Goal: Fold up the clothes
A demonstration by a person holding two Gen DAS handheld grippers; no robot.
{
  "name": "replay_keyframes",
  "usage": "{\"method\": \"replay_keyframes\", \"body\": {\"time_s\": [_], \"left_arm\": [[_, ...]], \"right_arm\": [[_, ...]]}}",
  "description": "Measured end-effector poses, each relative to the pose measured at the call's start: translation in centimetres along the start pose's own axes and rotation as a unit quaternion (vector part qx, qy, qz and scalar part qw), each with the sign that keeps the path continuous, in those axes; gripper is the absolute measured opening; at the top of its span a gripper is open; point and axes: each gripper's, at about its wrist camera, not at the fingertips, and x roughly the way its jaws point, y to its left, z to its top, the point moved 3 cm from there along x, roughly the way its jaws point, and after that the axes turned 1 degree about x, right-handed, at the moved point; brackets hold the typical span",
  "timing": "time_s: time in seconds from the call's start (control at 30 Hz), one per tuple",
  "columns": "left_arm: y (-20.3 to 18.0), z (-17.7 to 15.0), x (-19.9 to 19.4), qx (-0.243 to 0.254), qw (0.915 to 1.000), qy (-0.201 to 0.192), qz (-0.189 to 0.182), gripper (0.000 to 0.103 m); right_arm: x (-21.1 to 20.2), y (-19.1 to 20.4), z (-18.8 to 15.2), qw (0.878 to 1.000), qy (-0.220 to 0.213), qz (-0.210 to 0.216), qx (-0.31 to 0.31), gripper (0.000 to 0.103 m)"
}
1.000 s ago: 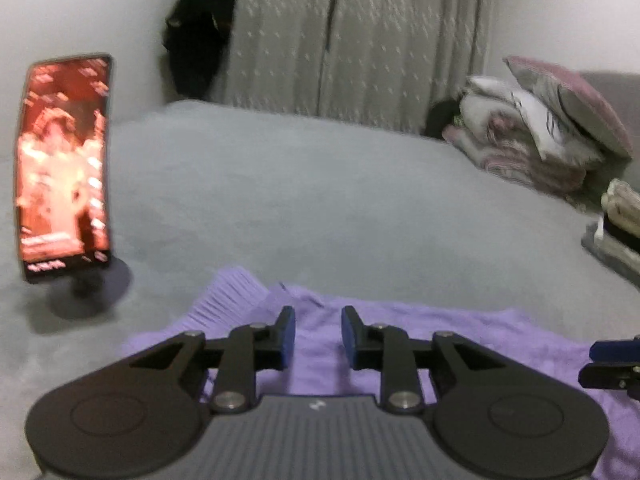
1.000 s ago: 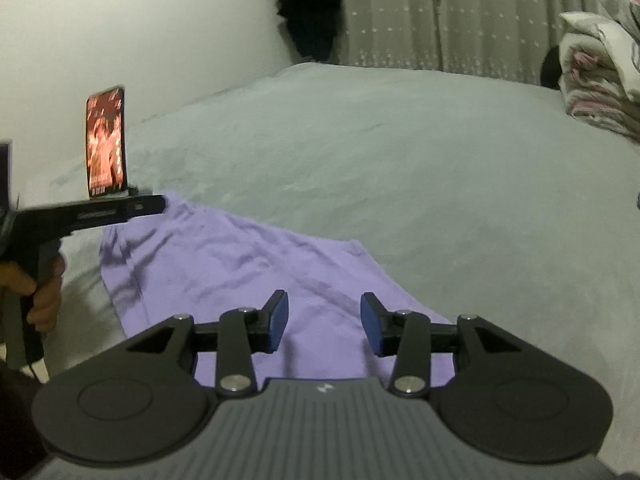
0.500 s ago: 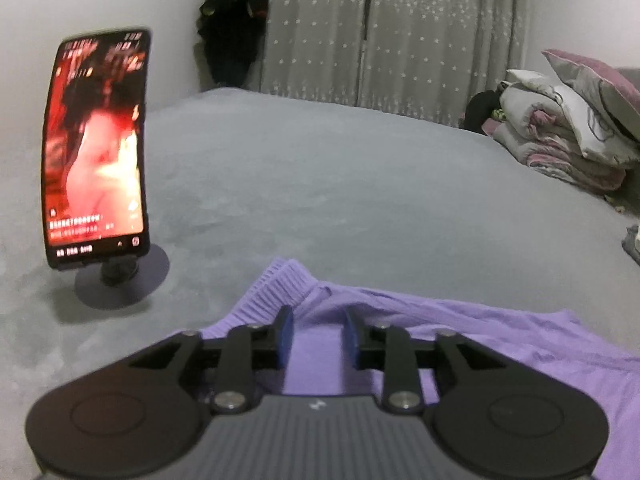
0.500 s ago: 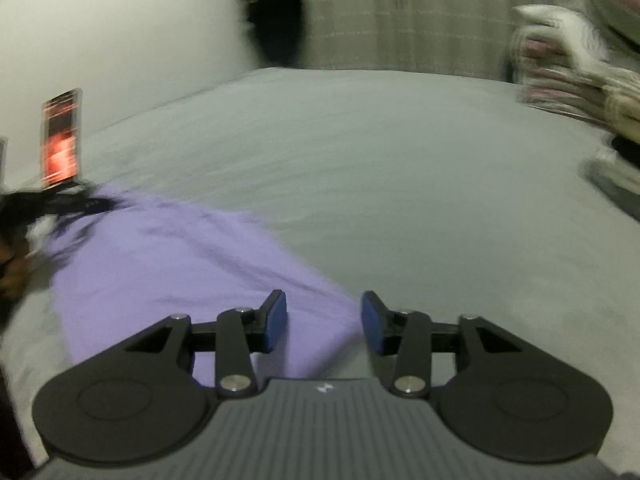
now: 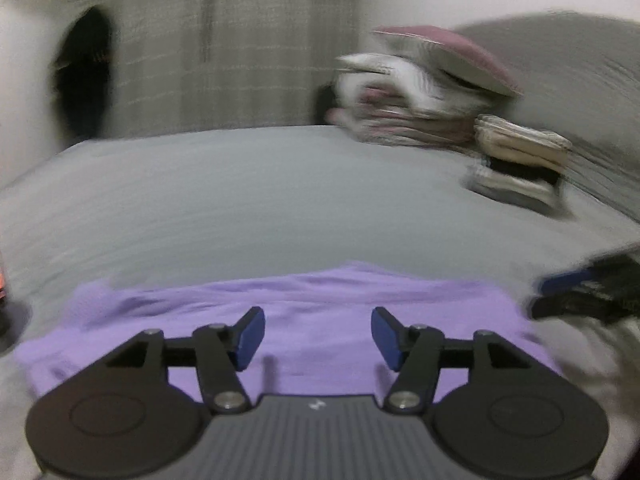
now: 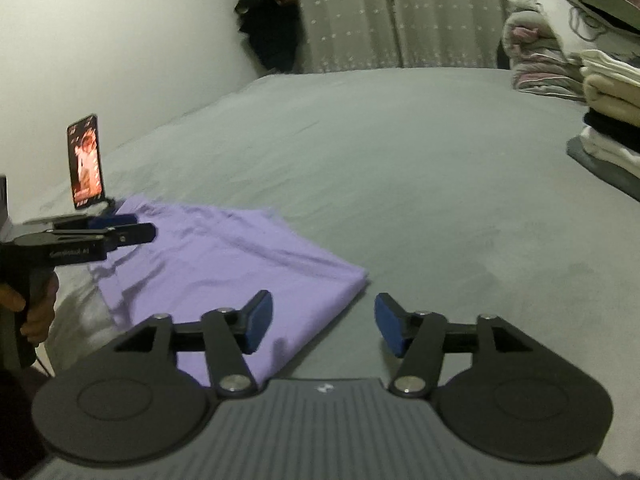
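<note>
A purple garment (image 5: 320, 300) lies folded flat on the grey bed (image 5: 280, 192). My left gripper (image 5: 318, 320) hovers over its near edge, jaws opening wide, nothing pinched between the blue pads; this view is motion-blurred. In the right wrist view the same garment (image 6: 224, 256) spreads to the left, its near right corner under my right gripper (image 6: 324, 308). That gripper's jaws are opening too, with only bedsheet and cloth below the gap. The left gripper (image 6: 132, 227) shows at the garment's far left end, held by a hand (image 6: 36, 312). The right gripper (image 5: 548, 294) appears blurred at the right edge.
A phone (image 6: 85, 162) stands lit on a small stand beyond the garment's left end. A stack of folded clothes (image 6: 608, 120) and piled bedding (image 6: 552, 48) sit at the bed's right side. Curtains (image 6: 400, 12) and a dark hanging garment (image 6: 272, 20) are behind.
Both grippers' jaws have spread wider and hold no cloth. The left view has swung right, so the phone has left it. The garment lies flat and folded.
</note>
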Motion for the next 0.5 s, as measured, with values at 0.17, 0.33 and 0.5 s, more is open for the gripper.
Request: {"method": "replay_keyframes", "body": {"time_s": [0.17, 0.33, 0.5], "left_arm": [[-3.9, -1.3, 0.3, 0.083, 0.9941, 0.022, -0.067, 0.062], [-4.9, -3.3, -0.4, 0.112, 0.9889, 0.031, -0.094, 0.065], [-4.6, -3.8, -0.8, 0.095, 0.989, 0.026, -0.11, 0.068]], "right_arm": [[1.2, 0.4, -0.6, 1.0, 0.02, -0.012, -0.008, 0.066], [1.5, 1.1, -1.6, 0.998, 0.028, -0.02, -0.057, 0.076], [1.0, 1.6, -2.4, 0.995, 0.027, -0.023, -0.093, 0.08]]}}
